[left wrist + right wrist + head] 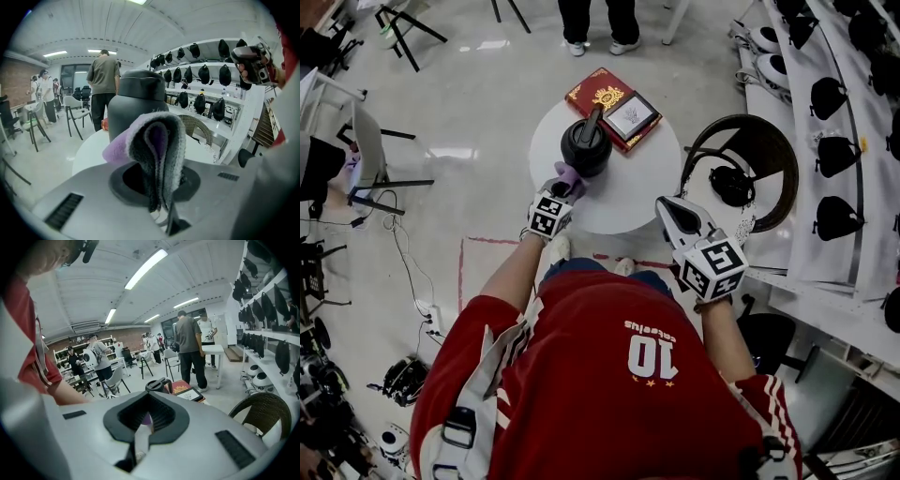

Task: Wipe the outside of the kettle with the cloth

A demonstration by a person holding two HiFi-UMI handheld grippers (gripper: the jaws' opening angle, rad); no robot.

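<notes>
A black kettle (586,145) stands upright in the middle of a small round white table (628,192). My left gripper (563,190) is at the kettle's near left side, shut on a folded purple and grey cloth (569,177). In the left gripper view the cloth (157,140) stands up from the jaws, with the kettle (139,105) right behind it; I cannot tell whether they touch. My right gripper (673,211) hangs over the table's near right edge, shut and holding nothing. In the right gripper view the kettle (158,384) shows beyond the shut jaws.
A red book (612,108) with a framed card on it lies behind the kettle. A brown wicker chair (741,169) stands right of the table, before shelves of black headgear (834,94). A person (600,23) stands beyond the table. Cables (403,272) lie on the floor at left.
</notes>
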